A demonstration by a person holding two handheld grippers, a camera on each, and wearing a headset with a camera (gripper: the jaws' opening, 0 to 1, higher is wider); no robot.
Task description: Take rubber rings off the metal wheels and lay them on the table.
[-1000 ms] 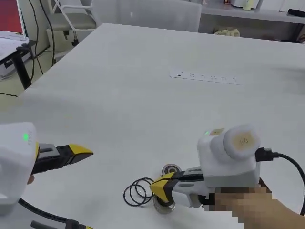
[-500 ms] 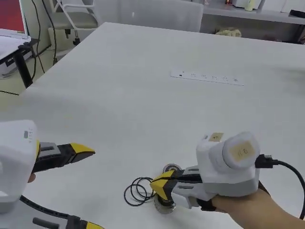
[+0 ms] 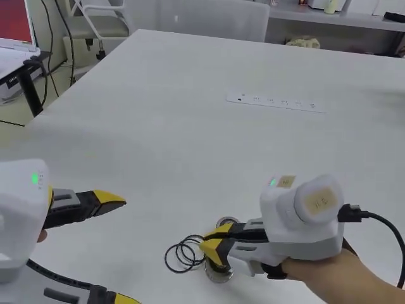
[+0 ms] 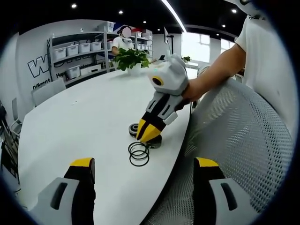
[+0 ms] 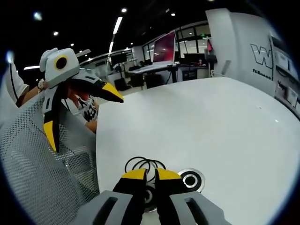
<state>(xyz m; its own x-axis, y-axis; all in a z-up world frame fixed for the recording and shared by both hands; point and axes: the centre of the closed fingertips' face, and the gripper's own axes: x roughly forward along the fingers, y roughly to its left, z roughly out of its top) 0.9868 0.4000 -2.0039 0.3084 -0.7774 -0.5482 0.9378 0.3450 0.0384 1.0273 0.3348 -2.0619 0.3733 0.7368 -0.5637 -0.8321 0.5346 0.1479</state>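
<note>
Right tongs point(image 3: 212, 248), lower centre of head view: jaws clenched, tips over one metal wheel point(image 3: 218, 271). Second wheel point(image 3: 226, 225) lies flat on worktop point(image 3: 190, 126), bore upward. Rubber rings point(image 3: 183, 253) lie flat, overlapping, just left. Left tongs point(image 4: 143, 171) released, empty.

Logged table point(image 3: 190, 126) as plain white. On table: noted rubber rings point(image 3: 183, 253) as black, metal wheels point(image 3: 226, 225) as silver with dark centres. Above table: recorded left gripper point(image 4: 144, 165) and right gripper point(image 3: 212, 248) as white-bodied, black-jawed, yellow-tipped, each lit green on top. Noted black cable point(image 3: 380, 218) behind right gripper. Far across table: white power strip point(image 3: 275, 101), small dark marks. Beyond table's far left corner: red screen point(image 3: 14, 22). At table's near edge: pale grey mesh chair point(image 4: 234, 140).
</note>
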